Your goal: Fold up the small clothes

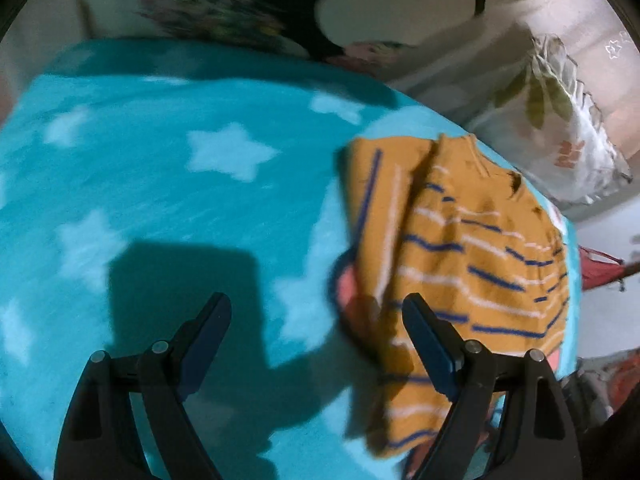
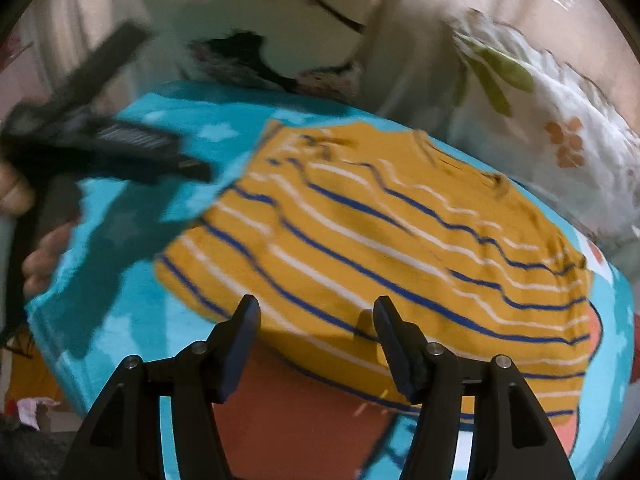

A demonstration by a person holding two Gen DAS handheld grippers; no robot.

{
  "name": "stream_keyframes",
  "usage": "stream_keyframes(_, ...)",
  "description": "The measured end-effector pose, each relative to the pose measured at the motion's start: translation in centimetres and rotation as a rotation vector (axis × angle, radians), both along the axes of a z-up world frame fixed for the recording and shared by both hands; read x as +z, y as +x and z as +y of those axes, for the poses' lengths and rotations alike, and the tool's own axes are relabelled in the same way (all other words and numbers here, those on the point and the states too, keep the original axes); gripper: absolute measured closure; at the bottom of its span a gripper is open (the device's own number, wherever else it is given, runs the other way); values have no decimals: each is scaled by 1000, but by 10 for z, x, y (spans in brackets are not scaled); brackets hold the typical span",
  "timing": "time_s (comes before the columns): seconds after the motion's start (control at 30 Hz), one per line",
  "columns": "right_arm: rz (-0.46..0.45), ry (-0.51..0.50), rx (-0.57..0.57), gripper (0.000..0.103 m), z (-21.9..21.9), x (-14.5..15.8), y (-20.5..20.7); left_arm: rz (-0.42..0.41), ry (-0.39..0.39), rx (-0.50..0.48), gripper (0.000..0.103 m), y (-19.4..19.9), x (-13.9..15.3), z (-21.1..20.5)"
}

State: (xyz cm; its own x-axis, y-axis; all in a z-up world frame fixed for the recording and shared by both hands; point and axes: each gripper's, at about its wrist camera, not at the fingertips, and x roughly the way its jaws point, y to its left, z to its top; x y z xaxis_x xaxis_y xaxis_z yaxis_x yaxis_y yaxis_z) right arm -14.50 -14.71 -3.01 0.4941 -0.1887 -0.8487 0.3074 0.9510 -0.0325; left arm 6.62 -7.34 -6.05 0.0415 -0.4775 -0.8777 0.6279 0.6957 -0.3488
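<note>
Holding both of my tongs over the bed, I record the following. My left gripper stands wide, its black plastic fingers faced with flat dark-blue pads, nothing between them; bare blanket lies under the left finger and the garment's edge under the right. My right gripper is likewise parted with nothing clamped, its tips poised above the garment's near hem. The task item is a small mustard-yellow knit sweater with thin blue and white stripes, soft and slightly fuzzy, lying flat on the blanket toward its right side; in the left wrist view one side is folded over the body, its stripes running crosswise to the rest. The blanket is turquoise fleece, napped, printed with pale stars and an orange-red patch outlined in dark blue. Beyond it lie a white floral pillow with green leaves and orange blossoms, ruffled at the edge, and a dark floral cushion. In the right wrist view my left hand grips the other tool's black handle. Motion blur prevents reading any writing or labels.
</note>
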Motion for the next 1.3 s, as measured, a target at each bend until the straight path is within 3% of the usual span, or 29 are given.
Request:
stream_keyframes(0.13,5,-25,88,39,26,-8,11,62,-63,-59,17,8,-4,-25)
stream_keyframes(0.3,37,-127,164,39,54,-26,30,126,-110,-143,17,14,-5,-57)
stream_keyframes(0.57,53,-255,222,34,80,-44,51,141,-119,-170,17,15,-12,-86)
stream_keyframes(0.63,53,-277,241,37,87,-47,51,123,-113,-160,36,12,-12,-88)
stream_keyframes(0.67,45,-273,250,49,89,-46,51,113,-96,-153,72,12,-13,-90)
stream_keyframes(0.7,41,-261,255,63,89,-45,51,127,-84,-147,84,12,-16,-92)
stream_keyframes(0.8,11,-239,236,89,83,-36,49,130,-107,-97,86,9,-10,-88)
stream_keyframes(1.07,-157,-133,196,94,49,13,8,-9,-145,-80,88,-38,60,-100)
stream_keyframes(1.3,-280,-123,42,94,-42,59,-81,-96,-211,-176,90,-128,121,-193)
